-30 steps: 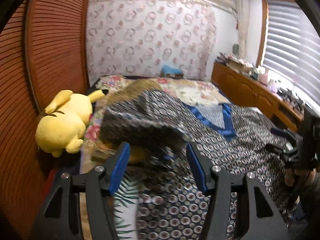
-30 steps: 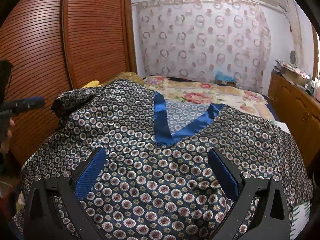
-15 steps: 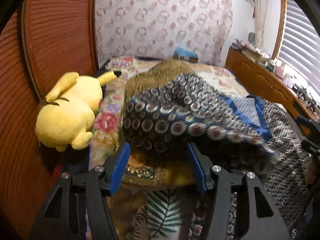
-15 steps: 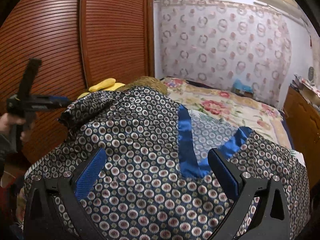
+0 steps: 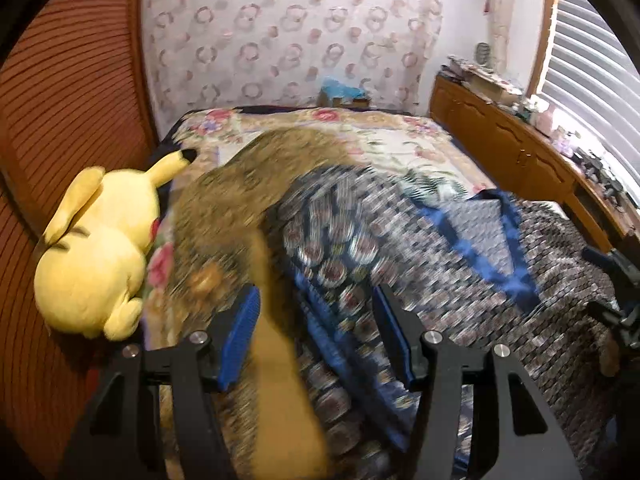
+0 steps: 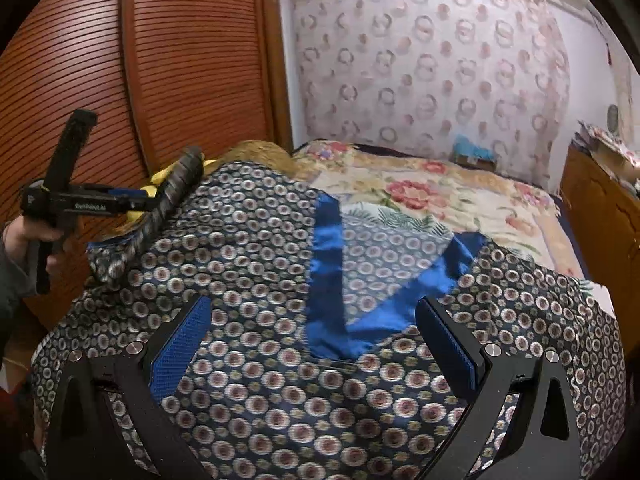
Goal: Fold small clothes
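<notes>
The patterned top (image 6: 256,264) lies spread over the bed (image 6: 460,200), blue V-neck up, so its sides can be folded inward – thin, slippery-looking cloth printed with small rings. Its left sleeve end hangs bunched from the left gripper (image 6: 140,200); whether those jaws pinch it or merely carry it I cannot tell. The right gripper (image 6: 320,344) hovers above the chest, jaws apart, holding nothing – a plush yellow toy (image 5: 96,252) lies beside the ribbed wooden wardrobe (image 6: 180,60)

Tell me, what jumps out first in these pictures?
A dark circle-patterned garment with a bright blue V-neck sprawls over the flowered bed. At the left, beside a wooden slatted wardrobe, lies a yellow plush toy. The left tool lifts a sleeve.
</notes>
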The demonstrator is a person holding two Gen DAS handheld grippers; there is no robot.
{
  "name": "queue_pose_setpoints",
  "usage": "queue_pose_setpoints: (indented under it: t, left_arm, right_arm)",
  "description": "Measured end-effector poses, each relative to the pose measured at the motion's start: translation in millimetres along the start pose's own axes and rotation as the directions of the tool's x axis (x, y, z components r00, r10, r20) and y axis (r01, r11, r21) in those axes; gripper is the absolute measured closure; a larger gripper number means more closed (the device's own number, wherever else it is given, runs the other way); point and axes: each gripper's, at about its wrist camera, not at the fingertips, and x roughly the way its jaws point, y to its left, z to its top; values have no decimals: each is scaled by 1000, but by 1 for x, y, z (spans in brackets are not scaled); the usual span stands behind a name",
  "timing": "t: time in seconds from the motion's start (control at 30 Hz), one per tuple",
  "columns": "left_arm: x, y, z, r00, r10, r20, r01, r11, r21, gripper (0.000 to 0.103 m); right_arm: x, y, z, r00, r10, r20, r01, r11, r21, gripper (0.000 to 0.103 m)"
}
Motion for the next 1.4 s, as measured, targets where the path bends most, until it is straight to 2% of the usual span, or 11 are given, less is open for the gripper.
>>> queue_pose_setpoints:
  t: [0.2, 0.3, 0.57, 0.7, 0.77, 0.83, 0.97, 1.13, 1.2, 1.27, 1.4]
  left_arm:
    - [15, -32, 19, 998, -45, -43, 48, 997, 57, 45]
    - [15, -38, 19, 999, 6, -43, -2, 996, 85, 45]
    - [14, -18, 14, 999, 26, -38, -25, 999, 39, 46]
    - [23, -6, 15, 998, 17, -58, -17, 1000, -2, 58]
    - [26, -5, 14, 998, -9, -70, 8, 1000, -13, 74]
    - [27, -9, 12, 997, -8, -74, 8, 1000, -1, 88]
    - [27, -22, 10, 997, 11, -78, -6, 998, 55, 101]
    - [16, -24, 15, 998, 45, -35, -43, 997, 61, 101]
    - [14, -20, 17, 997, 76, -31, -74, 995, 59, 96]
    - [17, -14, 17, 995, 89, -47, -86, 995, 52, 81]
    - [35, -3, 12, 990, 96, -107, -93, 995, 38, 77]
  right_arm:
    - [1, -23, 0, 1000, -17, -4, 17, 999, 31, 0]
    - [2, -28, -1, 1000, -19, -8, 20, 999, 37, 0]
    - [6, -28, -3, 1000, -1, -13, 2, 1000, 31, 0]
    - [6, -25, -2, 1000, 9, -13, -8, 1000, 23, 0]
    - [5, -24, -2, 1000, 13, -12, -13, 1000, 21, 0]
    - [2, -24, -2, 1000, 15, -10, -15, 1000, 20, 0]
    - [-3, -29, -4, 1000, 14, -7, -14, 999, 29, 0]
    - [-6, -37, -6, 1000, 10, -4, -10, 999, 49, 0]
    - [-6, -40, -7, 1000, 11, -4, -11, 998, 59, 0]
    - [-6, -42, -7, 1000, 11, -4, -11, 998, 64, 0]
    - [-4, -43, -9, 1000, 15, -6, -15, 997, 74, 0]
